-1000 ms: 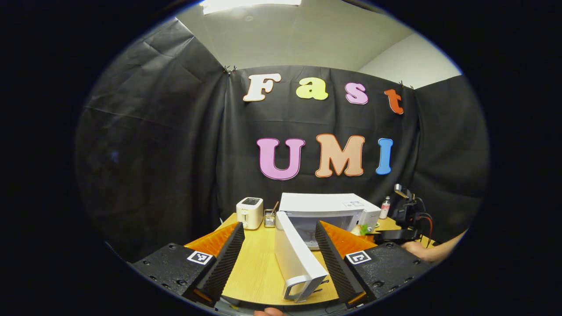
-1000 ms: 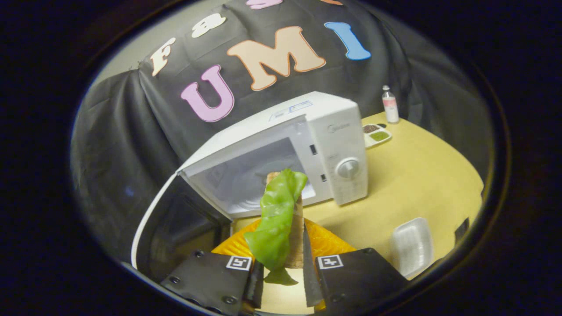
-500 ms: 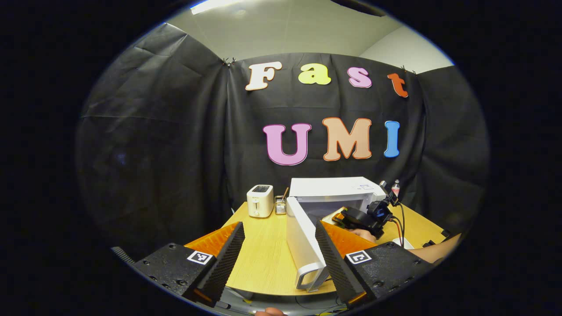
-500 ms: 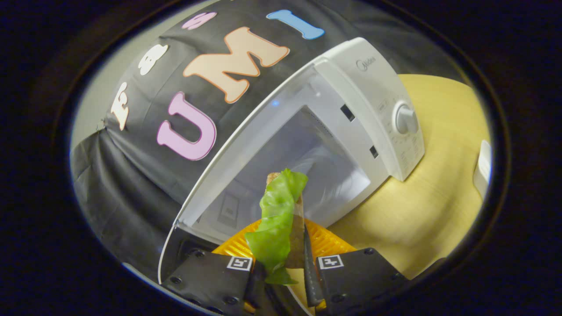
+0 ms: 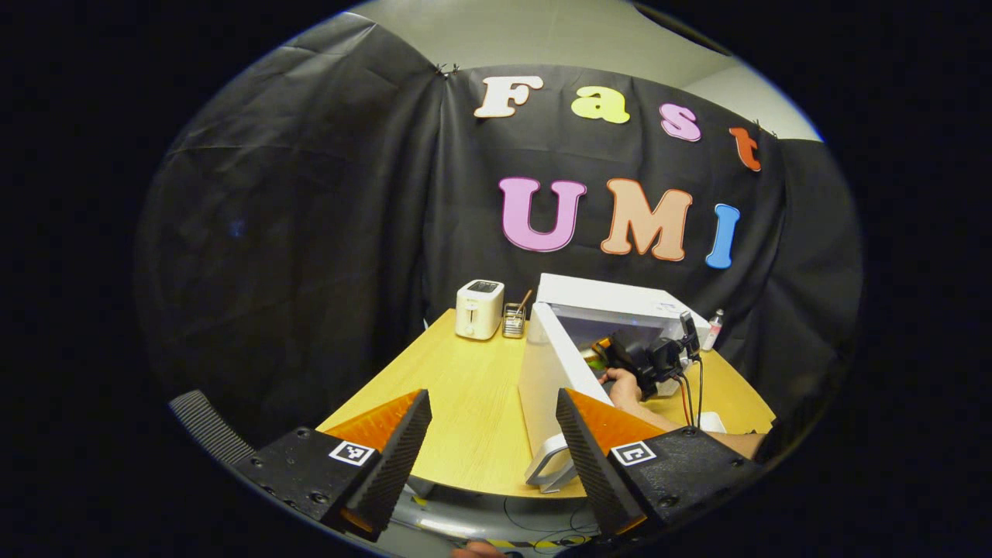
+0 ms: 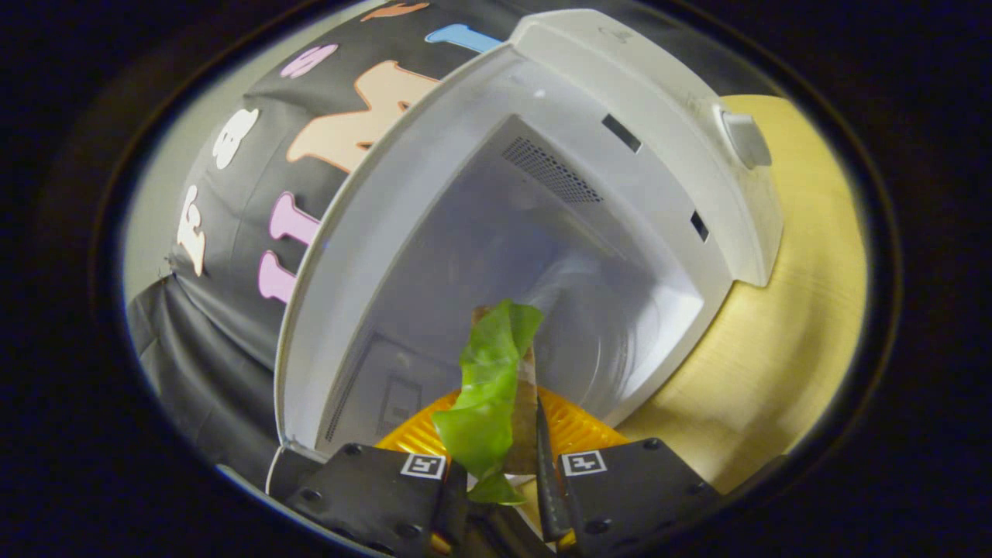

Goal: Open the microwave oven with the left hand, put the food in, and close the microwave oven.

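Your right gripper (image 6: 496,496) clamps food (image 6: 488,395), long axis upright; microwave (image 6: 542,232) cavity dead ahead, 12 o'clock. Left gripper (image 5: 488,457) wide open, empty.

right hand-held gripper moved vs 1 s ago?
Yes. The right hand-held gripper, shut on the food, has advanced toward the microwave; its cavity looms larger.

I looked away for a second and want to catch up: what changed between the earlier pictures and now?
The right tongs, shut on the food, moved from in front of the microwave up to its open cavity; the left gripper view shows them at the opening. The left tongs drew back from the door. The door stayed open, the left tongs open and empty, the food clamped.
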A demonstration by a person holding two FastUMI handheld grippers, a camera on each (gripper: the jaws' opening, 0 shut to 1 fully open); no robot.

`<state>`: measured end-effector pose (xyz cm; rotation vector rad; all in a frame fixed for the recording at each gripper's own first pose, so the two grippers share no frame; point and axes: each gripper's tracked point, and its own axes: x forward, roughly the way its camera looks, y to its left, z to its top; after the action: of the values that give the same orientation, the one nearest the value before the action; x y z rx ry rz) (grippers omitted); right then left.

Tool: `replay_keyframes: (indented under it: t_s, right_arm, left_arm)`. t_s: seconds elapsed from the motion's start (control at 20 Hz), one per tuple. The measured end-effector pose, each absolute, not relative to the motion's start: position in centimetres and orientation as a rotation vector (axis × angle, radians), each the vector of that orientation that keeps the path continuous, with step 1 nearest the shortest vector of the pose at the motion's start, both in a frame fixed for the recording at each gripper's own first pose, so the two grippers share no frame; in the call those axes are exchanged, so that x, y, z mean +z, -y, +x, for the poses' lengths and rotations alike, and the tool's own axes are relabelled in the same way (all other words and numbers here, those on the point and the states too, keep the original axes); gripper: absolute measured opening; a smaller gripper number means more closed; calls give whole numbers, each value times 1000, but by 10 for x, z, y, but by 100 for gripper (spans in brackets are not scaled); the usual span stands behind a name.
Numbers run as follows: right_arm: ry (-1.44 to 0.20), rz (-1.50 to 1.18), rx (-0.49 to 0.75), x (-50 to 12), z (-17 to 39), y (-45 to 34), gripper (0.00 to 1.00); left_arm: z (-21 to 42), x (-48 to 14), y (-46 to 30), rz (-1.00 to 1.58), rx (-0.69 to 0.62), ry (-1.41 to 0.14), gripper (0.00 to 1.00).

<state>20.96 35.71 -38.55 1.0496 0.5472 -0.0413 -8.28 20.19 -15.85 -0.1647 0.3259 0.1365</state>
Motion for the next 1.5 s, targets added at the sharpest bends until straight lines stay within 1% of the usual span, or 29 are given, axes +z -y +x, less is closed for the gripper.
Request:
replay_keyframes:
  t_s: [0.1, 0.15, 0.2, 0.35, 0.4, 0.45, 0.5, 0.55, 0.6, 0.65, 0.7, 0.75, 0.8, 0.85, 0.9, 0.95, 1.0, 1.05, 1.1, 1.15, 1.2, 1.25, 1.3, 1.35, 1.4, 1.45, 1.5]
  right_arm:
    - [-544, 1062, -66, -392, 220, -355, 40]
    - [-550, 1058, -73, -397, 224, -355, 40]
    - [-553, 1057, -70, -399, 225, -357, 40]
    - [-545, 1023, -69, -400, 226, -356, 40]
    - [-556, 1012, -84, -405, 225, -356, 32]
    - [-569, 1003, -97, -410, 223, -355, 36]
    - [-575, 995, -105, -412, 225, -353, 43]
    - [-580, 965, -123, -417, 221, -348, 43]
    - [-601, 948, -119, -420, 222, -349, 49]
    - [-597, 926, -96, -418, 221, -353, 66]
    - [-601, 866, -78, -418, 221, -355, 83]
    - [-607, 796, -67, -418, 218, -355, 90]
    - [-599, 742, -53, -413, 216, -356, 88]
    - [-595, 697, -53, -410, 215, -354, 89]
    - [-584, 664, -50, -406, 212, -352, 89]
    - [-568, 618, -63, -402, 212, -346, 89]
    - [-558, 568, -75, -401, 212, -340, 99]
    - [-548, 532, -70, -397, 212, -336, 99]
    - [-543, 502, -62, -394, 213, -335, 99]
    - [-535, 476, -53, -389, 212, -333, 99]
    - [-514, 450, -43, -381, 211, -331, 99]
    - [-497, 432, -30, -372, 209, -330, 99]
    - [-485, 418, -14, -366, 205, -329, 90]
    - [-483, 408, 3, -361, 199, -329, 90]
    - [-487, 403, 14, -359, 191, -326, 90]
    - [-490, 397, 31, -353, 184, -326, 99]
    - [-485, 390, 51, -345, 176, -326, 99]
  left_arm:
    - [-84, -159, -206, -161, 148, -326, 95]
    - [-84, -158, -205, -163, 147, -326, 92]
    - [-84, -158, -203, -163, 143, -328, 95]
    - [-81, -158, -193, -168, 119, -328, 95]
    - [-79, -157, -189, -174, 110, -326, 95]
    - [-78, -155, -186, -178, 102, -320, 95]
    - [-77, -153, -185, -179, 97, -313, 94]
    - [-77, -154, -183, -181, 90, -310, 95]
    - [-78, -156, -180, -186, 82, -315, 95]
    - [-80, -157, -177, -193, 79, -319, 94]
    - [-82, -158, -177, -201, 78, -323, 92]
    - [-85, -159, -177, -209, 80, -323, 92]
    - [-88, -157, -178, -212, 83, -325, 95]
    - [-90, -157, -181, -208, 91, -322, 91]
    - [-92, -154, -183, -201, 98, -316, 95]
    - [-96, -153, -185, -192, 101, -313, 95]
    - [-100, -154, -186, -179, 104, -314, 95]
    - [-103, -154, -187, -167, 105, -312, 91]
    - [-106, -153, -187, -161, 103, -310, 95]
    - [-108, -151, -185, -159, 101, -306, 95]
    - [-110, -150, -185, -162, 99, -303, 91]
    - [-111, -150, -183, -169, 94, -302, 95]
    - [-112, -149, -181, -174, 91, -298, 91]
    - [-113, -148, -179, -174, 87, -292, 94]
    - [-112, -147, -179, -164, 83, -286, 94]
    - [-114, -146, -181, -147, 84, -279, 94]
    - [-115, -143, -184, -131, 87, -269, 91]
